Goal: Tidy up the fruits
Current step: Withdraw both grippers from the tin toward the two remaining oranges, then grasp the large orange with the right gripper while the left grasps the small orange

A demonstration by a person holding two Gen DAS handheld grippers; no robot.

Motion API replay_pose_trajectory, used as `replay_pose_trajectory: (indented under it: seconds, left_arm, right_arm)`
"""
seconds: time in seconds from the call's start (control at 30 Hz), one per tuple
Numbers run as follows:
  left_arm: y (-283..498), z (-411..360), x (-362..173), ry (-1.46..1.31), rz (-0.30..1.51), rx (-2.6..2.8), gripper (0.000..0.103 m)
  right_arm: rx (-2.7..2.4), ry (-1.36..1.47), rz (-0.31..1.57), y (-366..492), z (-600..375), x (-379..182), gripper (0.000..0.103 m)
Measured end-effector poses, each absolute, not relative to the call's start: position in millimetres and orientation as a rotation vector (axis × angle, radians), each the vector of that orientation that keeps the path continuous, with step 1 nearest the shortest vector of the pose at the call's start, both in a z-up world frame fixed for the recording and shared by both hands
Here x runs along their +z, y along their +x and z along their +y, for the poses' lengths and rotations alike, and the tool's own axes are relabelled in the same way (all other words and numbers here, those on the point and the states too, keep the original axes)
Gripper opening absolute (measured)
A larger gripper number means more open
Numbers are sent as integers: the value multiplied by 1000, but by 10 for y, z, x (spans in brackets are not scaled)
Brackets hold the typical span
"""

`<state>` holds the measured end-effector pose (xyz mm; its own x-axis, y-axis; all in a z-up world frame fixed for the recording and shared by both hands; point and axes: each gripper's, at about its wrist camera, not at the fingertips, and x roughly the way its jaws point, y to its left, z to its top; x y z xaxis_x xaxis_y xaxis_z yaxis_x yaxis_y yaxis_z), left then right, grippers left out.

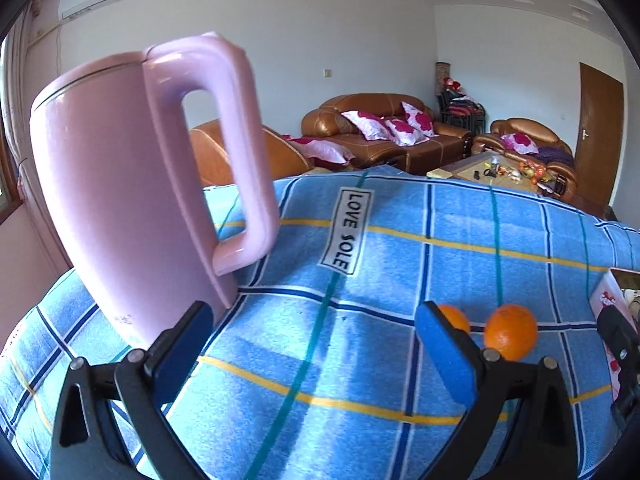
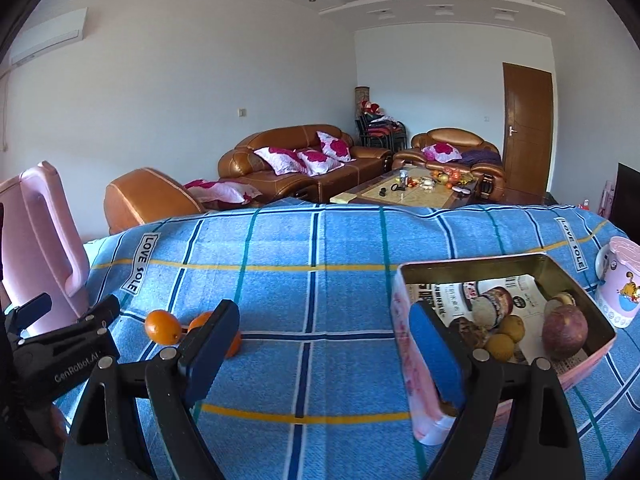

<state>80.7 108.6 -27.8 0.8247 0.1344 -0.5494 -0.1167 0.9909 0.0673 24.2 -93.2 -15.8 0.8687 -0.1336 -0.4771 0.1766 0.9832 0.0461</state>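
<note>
Oranges (image 2: 162,327) lie loose on the blue checked cloth (image 2: 320,280), well left of the pink tin (image 2: 404,320) that already holds other fruit. Both the left gripper (image 1: 316,344) and right gripper (image 2: 324,340) stand wide and empty. A good pick would straddle one orange squarely, closing gently so its neighbour, just beside it, is not sent rolling.

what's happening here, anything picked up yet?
Not yet. A person holds two grippers over a table with a blue plaid cloth. The left gripper and right gripper are both open and empty. Two oranges lie loose on the cloth near the pink kettle; the tin box at right already holds several fruits.
</note>
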Motion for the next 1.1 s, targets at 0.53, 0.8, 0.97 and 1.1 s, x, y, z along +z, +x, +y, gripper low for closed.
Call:
replay_pose_trajectory:
  seconds: [0.53,0.8,0.97,1.1]
  left_arm:
    - [858,1255,-345,39,632,203,103]
    - [867,1262,-342,37,633,186,103]
    - [819,1251,-296,31,603,156,103]
    - [763,1136,-250,56,560,93,103]
  right_arm:
    - [73,85,800,1090,-431,-528,74]
    - [111,117,854,1106,-462,-615,49]
    - [54,148,738,810,-618,-475,49]
    - [-43,104,578,521,-707,-279,49]
